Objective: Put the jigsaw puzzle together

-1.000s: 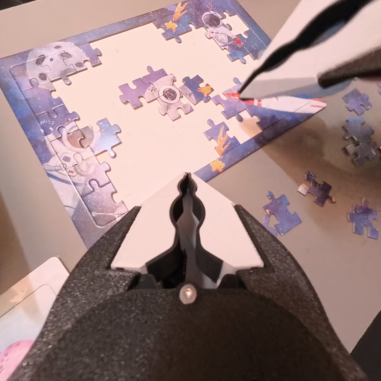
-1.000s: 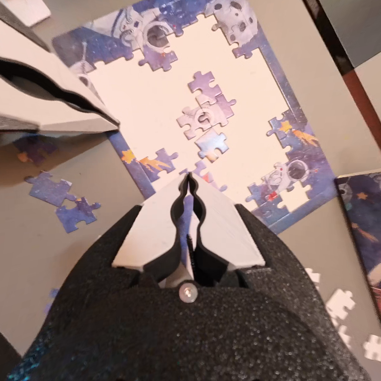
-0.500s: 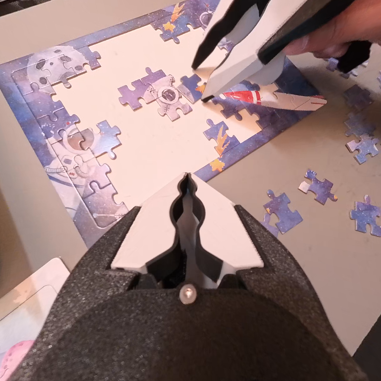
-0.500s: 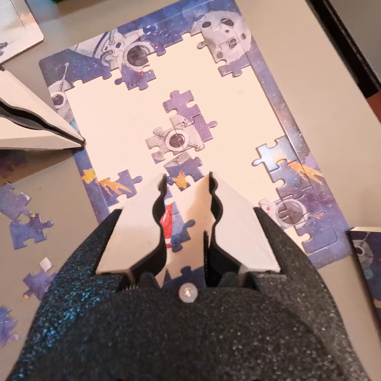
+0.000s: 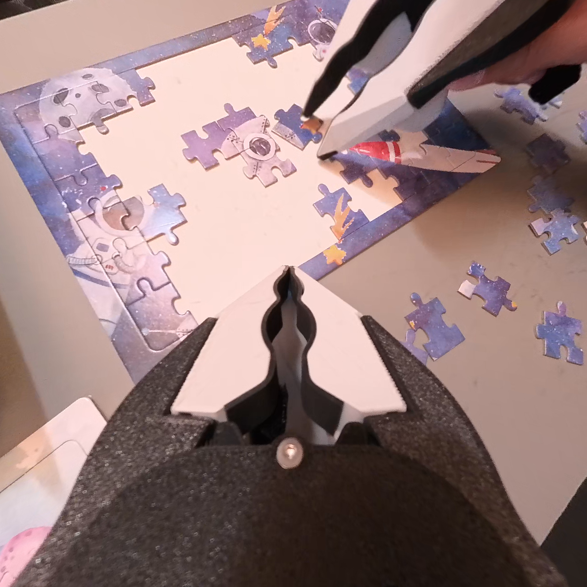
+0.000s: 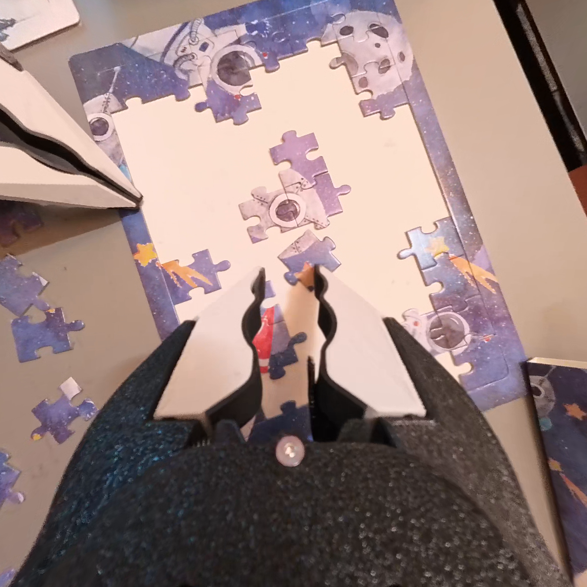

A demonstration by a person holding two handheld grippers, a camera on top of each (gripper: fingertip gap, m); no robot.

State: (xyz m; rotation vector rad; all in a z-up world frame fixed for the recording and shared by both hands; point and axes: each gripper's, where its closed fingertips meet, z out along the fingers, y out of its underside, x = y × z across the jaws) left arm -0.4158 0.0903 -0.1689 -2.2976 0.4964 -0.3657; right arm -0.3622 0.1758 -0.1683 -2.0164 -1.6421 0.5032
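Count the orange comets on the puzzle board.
2. Right wrist view: one comet at the board's left edge, another at its right edge; the right gripper may hide more.

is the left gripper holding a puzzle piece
No, the left gripper is shut with its fingers pressed together and nothing between them, hovering over the puzzle board.

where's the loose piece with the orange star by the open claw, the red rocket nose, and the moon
loose piece (image 6: 309, 254), right wrist view, on its blue middle
rocket nose (image 5: 376, 149), left wrist view, on the red band
moon (image 6: 371, 47), right wrist view, on its grey cratered face
right claw (image 6: 289, 274), right wrist view, midway between its open tips
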